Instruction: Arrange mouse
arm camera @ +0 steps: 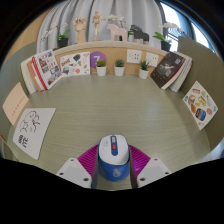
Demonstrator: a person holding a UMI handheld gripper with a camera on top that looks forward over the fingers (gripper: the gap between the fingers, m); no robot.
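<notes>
Between the gripper (113, 163) fingers, mouse (113, 157) seemingly clamped, long axis pointing ahead.

1. A pale wooden tabletop (100, 115) stretches ahead.
2. Books and picture cards (72, 63) stand propped along its far curved edge.
3. Three small potted plants (120, 67) sit among them.
4. Beyond, white curtains (70, 22) hang beside a bright window (180, 12).

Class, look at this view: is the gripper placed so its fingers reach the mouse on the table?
Probably yes. The mouse already sits between the fingers of the gripper, nothing blocking it; whether the pads are pressing on it is unclear.
</notes>
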